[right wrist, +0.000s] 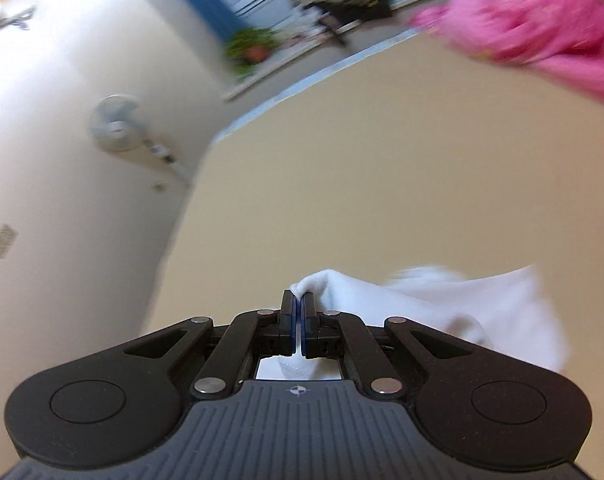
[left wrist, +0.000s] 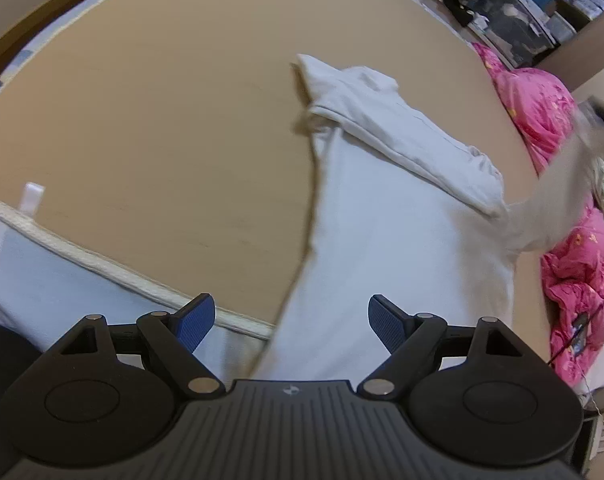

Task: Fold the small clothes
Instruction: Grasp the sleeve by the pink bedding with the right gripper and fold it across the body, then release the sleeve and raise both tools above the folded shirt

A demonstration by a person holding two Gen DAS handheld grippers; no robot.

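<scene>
Here one white garment (left wrist: 382, 216), two grippers, one pink pile (left wrist: 542, 120).

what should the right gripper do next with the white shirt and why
Probably carry the pinched sleeve across and lay it on the body. The right gripper is shut on the white shirt, one sleeve is already folded in, and the left gripper is open, holding nothing.

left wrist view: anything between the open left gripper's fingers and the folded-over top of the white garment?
Only the white garment itself: its flat body runs from the left gripper up to the fold. Nothing else lies on that stretch in the left wrist view.
</scene>
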